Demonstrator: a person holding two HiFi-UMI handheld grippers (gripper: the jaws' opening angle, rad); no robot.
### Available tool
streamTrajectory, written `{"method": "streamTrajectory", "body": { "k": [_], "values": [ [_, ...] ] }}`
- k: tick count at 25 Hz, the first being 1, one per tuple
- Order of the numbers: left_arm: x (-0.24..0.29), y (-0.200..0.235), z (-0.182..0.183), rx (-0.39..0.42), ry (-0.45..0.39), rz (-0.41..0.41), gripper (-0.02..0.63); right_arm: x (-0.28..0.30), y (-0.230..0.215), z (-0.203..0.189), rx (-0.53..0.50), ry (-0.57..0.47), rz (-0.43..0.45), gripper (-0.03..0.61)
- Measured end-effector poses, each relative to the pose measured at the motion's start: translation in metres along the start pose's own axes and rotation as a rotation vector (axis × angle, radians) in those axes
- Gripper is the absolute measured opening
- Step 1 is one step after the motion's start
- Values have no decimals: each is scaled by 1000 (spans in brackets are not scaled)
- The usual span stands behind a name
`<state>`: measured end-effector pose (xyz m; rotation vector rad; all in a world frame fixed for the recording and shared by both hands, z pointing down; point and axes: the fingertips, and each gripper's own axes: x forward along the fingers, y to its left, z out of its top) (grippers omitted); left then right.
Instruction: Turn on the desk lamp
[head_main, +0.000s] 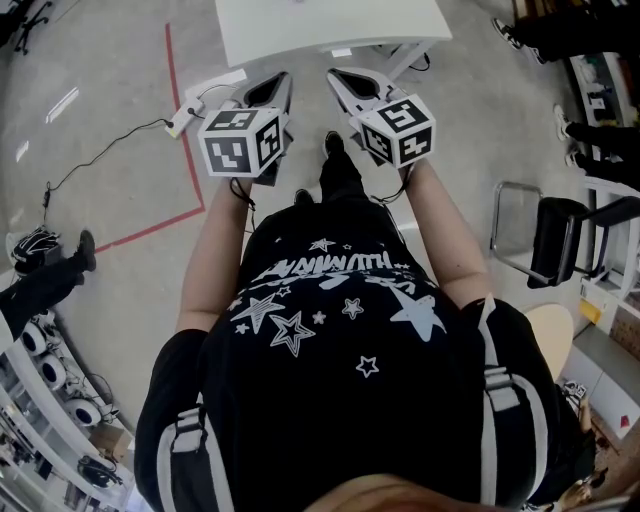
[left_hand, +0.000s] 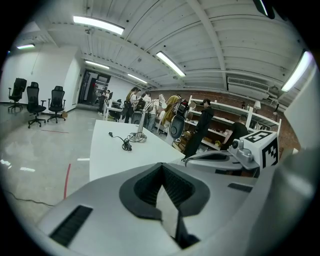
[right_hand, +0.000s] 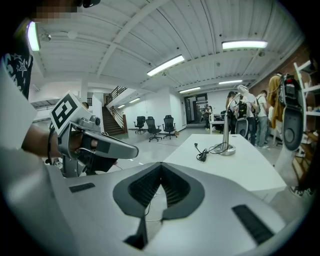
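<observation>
Two tools, both empty — the left gripper (left_hand: 161, 167) and the right gripper (right_hand: 161, 165) each hold their jaws pressed together. Ahead of the left jaws, well apart, a white table (left_hand: 112, 162) carries the desk lamp (left_hand: 140, 131). Its base and pole show, but its head is lost against the people (left_hand: 150, 104) behind. A black cable (left_hand: 125, 145) lies beside the base. Farther left are office chairs (left_hand: 35, 102) on grey floor (left_hand: 35, 150).

Left gripper (head_main: 268, 92) and right gripper (head_main: 352, 88) were grey, with black-and-white marker squares. Table (head_main: 330, 30) was white, floor (head_main: 90, 90) grey, tape line (head_main: 186, 120) red. My shirt (head_main: 330, 340) was black, white stars.
</observation>
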<state>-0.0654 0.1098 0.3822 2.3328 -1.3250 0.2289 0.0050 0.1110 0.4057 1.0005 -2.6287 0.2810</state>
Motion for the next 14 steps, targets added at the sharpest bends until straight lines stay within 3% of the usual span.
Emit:
{"method": "streamTrajectory", "body": {
  "k": [14],
  "values": [
    [-16,-10,10,3,-70,-25,8,-7,14,11,16,-46,3,3]
  ]
}}
